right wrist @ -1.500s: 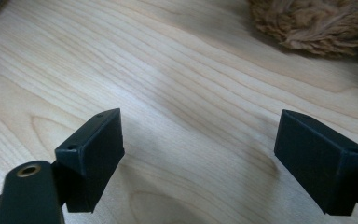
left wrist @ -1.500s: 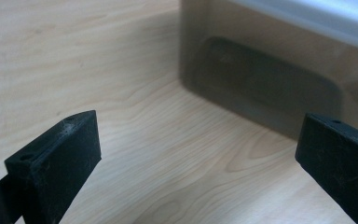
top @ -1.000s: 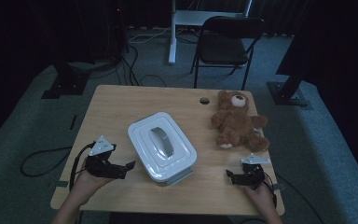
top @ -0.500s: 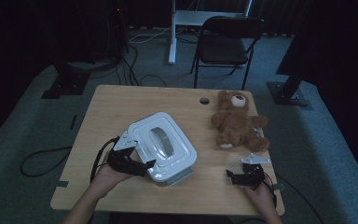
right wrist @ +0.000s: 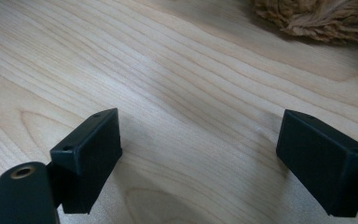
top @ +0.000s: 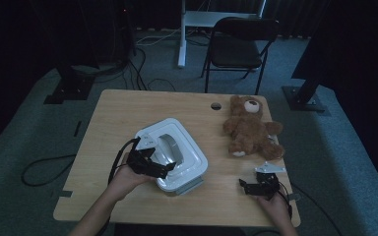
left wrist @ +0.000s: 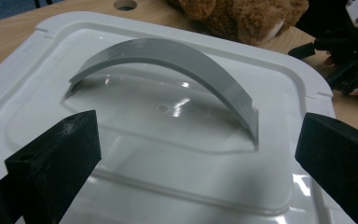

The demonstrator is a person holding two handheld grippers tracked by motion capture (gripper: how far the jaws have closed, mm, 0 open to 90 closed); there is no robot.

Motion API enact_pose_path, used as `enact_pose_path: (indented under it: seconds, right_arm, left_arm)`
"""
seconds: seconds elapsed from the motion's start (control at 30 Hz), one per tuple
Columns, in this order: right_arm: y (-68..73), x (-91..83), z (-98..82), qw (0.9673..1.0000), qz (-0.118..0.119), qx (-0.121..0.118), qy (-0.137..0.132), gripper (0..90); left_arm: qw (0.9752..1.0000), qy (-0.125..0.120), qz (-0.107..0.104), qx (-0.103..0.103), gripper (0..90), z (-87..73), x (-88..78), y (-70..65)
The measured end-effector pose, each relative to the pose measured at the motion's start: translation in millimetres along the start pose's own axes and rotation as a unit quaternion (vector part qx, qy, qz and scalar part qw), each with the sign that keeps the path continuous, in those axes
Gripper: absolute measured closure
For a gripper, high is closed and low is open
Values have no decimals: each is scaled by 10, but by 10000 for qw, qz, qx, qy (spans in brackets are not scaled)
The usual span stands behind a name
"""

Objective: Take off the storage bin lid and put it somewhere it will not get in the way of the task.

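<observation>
Left gripper (left wrist: pixel 198 154): jaws spread over white lid (left wrist: pixel 177 140), grey handle (left wrist: pixel 177 60) at 12 o'clock. Right gripper (right wrist: pixel 200 158): spread, bare table (right wrist: pixel 168 70) between.

Container lid (left wrist: pixel 177 154): your left gripper view crops its near and left edges.
Teddy bear (right wrist: pixel 317 16): you see just a fur patch at the right gripper view's top edge.

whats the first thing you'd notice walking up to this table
A white lidded box with a grey arched handle sits mid-table, with the left gripper open over its near edge. A brown teddy bear lies toward the far right corner, and the right gripper rests open in front of it.
</observation>
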State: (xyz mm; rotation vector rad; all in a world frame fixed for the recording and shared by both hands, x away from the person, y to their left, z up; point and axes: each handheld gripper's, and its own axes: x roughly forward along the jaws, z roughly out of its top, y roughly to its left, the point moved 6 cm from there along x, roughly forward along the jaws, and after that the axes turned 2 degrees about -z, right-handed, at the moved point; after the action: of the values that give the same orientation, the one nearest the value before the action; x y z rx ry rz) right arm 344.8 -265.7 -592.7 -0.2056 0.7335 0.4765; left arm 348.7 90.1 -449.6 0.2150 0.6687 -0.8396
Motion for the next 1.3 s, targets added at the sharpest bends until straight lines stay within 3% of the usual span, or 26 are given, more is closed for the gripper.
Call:
enact_pose_path:
  seconds: [0.3,0.43,0.67,0.7,0.8,0.97,1.1,1.23,1.3]
  right_arm:
    - [1,-1,-1,10000,3,8,3,131]
    - [-1,0,0,10000,1,0,-1,131]
    - [-1,-1,0,10000,-2,3,-1,132]
    - [-1,-1,0,10000,-1,2,-2,132]
    - [-1,-1,0,10000,-3,4,-1,133]
    - [-3,0,0,10000,-5,0,-6,133]
    - [-1,-1,0,10000,-3,9,-2,134]
    - [-1,-1,0,10000,-4,11,-1,134]
    - [-1,-1,0,10000,-6,8,-3,134]
  left_arm:
    - [9998,190,-1,-35,6,77,179,-37]
    - [9998,193,-56,-39,6,115,244,-70]
    - [9997,212,36,-126,8,139,327,-94]
    - [9997,153,74,-164,55,150,326,-91]
    - [9996,179,76,-193,60,155,335,-106]
    - [9996,141,227,-128,162,136,339,-127]
    - [9994,30,343,-82,311,132,329,-123]
    - [9999,-56,115,45,485,129,323,-153]
    - [9999,-71,73,30,493,127,323,-150]
